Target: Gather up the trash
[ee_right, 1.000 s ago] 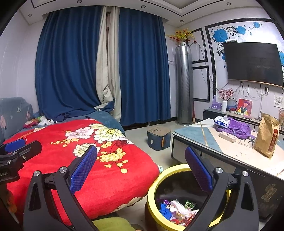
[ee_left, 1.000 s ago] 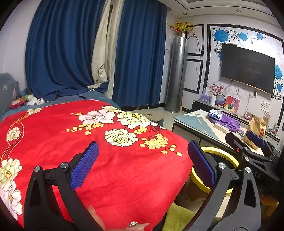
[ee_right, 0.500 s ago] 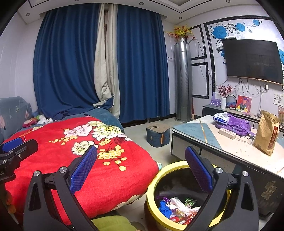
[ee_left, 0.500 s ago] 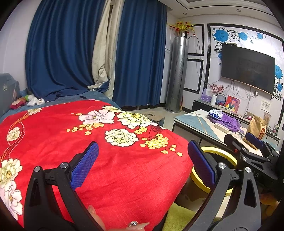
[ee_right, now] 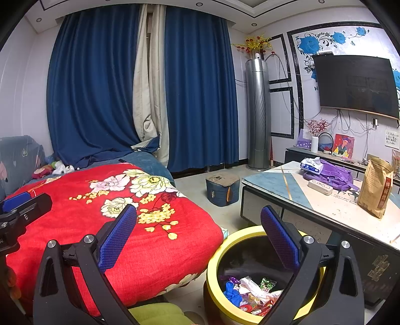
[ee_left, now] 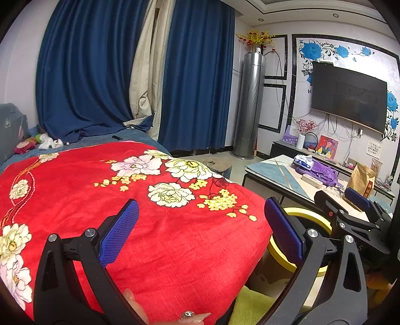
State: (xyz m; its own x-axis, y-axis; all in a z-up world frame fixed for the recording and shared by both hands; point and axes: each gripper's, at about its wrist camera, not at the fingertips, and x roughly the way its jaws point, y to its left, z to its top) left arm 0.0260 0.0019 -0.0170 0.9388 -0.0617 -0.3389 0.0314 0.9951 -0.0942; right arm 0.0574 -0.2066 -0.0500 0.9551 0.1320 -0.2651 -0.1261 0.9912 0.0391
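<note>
Yellow-rimmed bin (ee_right: 212, 295) holds wrappers (ee_right: 250, 292); both grippers' fingers (ee_right: 117, 240) spread apart, empty; bag's writing unreadable.

— How is the room lit?
— Even, fairly bright light is cast from small recessed ceiling spotlights (ee_right: 199, 4); the closed dark blue curtains (ee_right: 200, 100) let no daylight in.
— Any glare or shadow?
— Soft sheen is seen on the tall silver cylindrical column (ee_right: 258, 112). Shadows are weak.
— And sharpness?
— Focus is held throughout. Straight lines are bent by fisheye distortion, and the corners are blacked out.
</note>
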